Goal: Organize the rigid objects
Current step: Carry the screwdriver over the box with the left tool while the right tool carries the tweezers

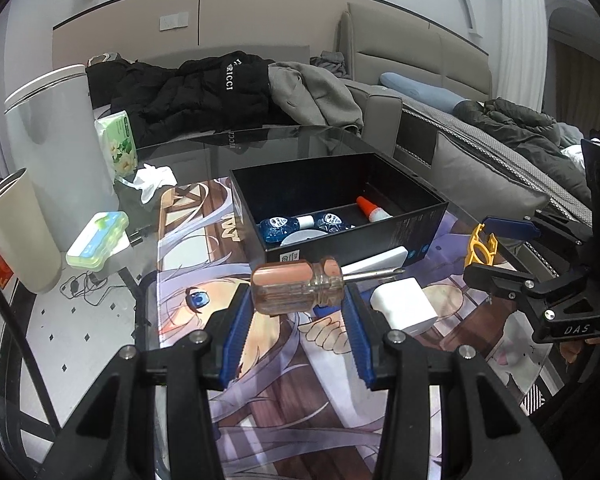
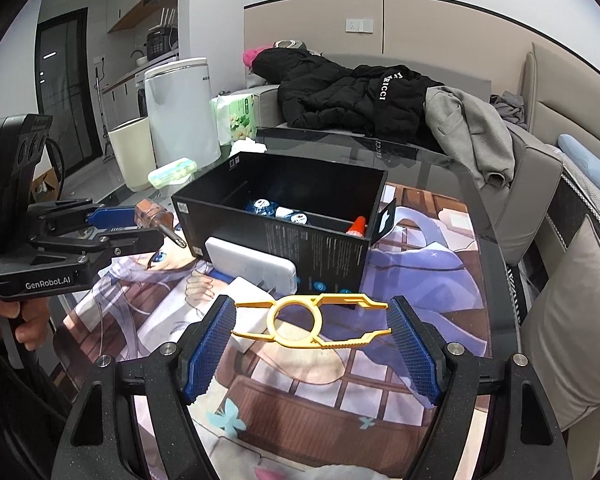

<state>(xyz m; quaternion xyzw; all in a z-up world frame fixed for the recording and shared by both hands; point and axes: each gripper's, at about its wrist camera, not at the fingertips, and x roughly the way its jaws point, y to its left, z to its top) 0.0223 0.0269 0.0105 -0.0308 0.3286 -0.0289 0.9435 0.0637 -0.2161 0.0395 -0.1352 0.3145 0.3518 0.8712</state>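
Observation:
My left gripper (image 1: 298, 300) is shut on a stubby screwdriver (image 1: 296, 286) with a clear orange handle, its shaft pointing right; the screwdriver also shows in the right wrist view (image 2: 158, 218). My right gripper (image 2: 312, 320) is shut on a yellow plastic clip tool (image 2: 312, 318), held across the pads above the mat; the tool also shows in the left wrist view (image 1: 480, 250). An open black box (image 1: 380, 236) stands ahead, holding two blue bottles (image 1: 276, 226) and a glue bottle with an orange cap (image 1: 370, 208).
A white power bank (image 2: 252, 266) leans against the box front, and a white charger block (image 1: 404, 308) lies beside it on the anime mat (image 2: 420, 264). A green case (image 1: 96, 246), crumpled tissue (image 1: 154, 178) and a tissue pack (image 1: 118, 144) sit at the glass table's left. Sofa with jackets behind.

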